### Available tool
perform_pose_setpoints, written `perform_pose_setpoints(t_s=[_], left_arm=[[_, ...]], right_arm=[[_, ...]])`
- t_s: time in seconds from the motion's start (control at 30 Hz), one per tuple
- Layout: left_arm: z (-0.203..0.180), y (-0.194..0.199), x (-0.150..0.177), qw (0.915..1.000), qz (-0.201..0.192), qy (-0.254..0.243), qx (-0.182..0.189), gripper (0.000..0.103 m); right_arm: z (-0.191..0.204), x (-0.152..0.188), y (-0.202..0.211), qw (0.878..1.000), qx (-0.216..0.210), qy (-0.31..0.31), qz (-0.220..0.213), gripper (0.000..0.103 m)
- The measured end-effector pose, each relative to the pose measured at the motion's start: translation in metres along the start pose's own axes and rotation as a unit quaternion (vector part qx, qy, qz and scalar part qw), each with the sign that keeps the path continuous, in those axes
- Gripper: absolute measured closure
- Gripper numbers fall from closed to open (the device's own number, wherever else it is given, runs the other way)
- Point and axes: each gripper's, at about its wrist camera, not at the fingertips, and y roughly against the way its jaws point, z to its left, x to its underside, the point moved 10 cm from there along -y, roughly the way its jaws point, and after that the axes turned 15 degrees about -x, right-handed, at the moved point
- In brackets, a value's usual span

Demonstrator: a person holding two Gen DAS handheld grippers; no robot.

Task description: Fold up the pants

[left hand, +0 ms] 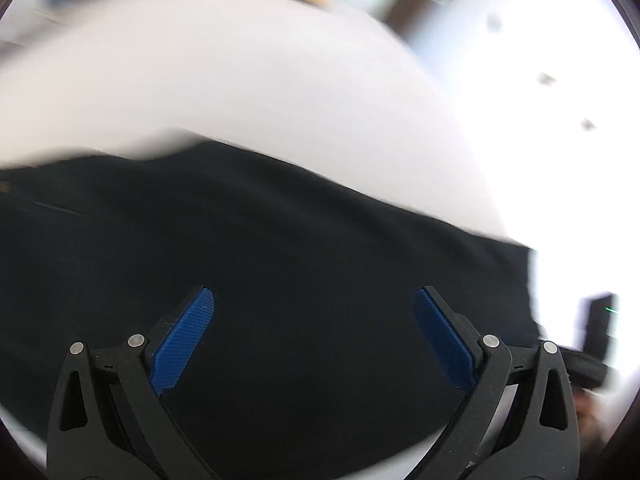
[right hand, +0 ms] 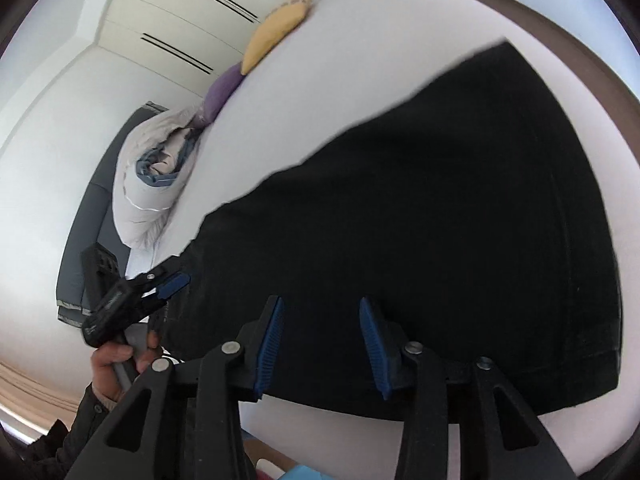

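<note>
Black pants lie spread flat on a white bed, folded into a broad dark panel with a hem at the right. My right gripper hovers over their near edge, its blue pads apart with nothing pressed between them. My left gripper, held by a person's hand, sits at the left corner of the pants. In the blurred left wrist view the left gripper stands wide open above the black pants, holding nothing.
A yellow pillow, a purple pillow and a rolled duvet lie along the bed's far left side. A dark bed frame curves round the far edge. White wardrobe doors stand behind.
</note>
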Motion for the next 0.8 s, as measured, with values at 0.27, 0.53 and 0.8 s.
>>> perform_pose_setpoints(t_s=[0.27, 0.53, 0.8], left_arm=[[-0.014, -0.038, 0.011, 0.9995, 0.022, -0.021, 0.011, 0.029], [0.046, -0.020, 0.003, 0.9981, 0.019, 0.057, 0.012, 0.082], [-0.029, -0.026, -0.001, 0.9872, 0.031, 0.054, 0.147, 0.082]], right_arm=[[-0.063, -0.035, 0.075, 0.994, 0.062, -0.032, -0.089, 0.103], [-0.074, -0.035, 0.155, 0.977, 0.109, -0.051, -0.174, 0.084], [-0.055, 0.013, 0.113, 0.965, -0.022, -0.171, -0.198, 0.057]])
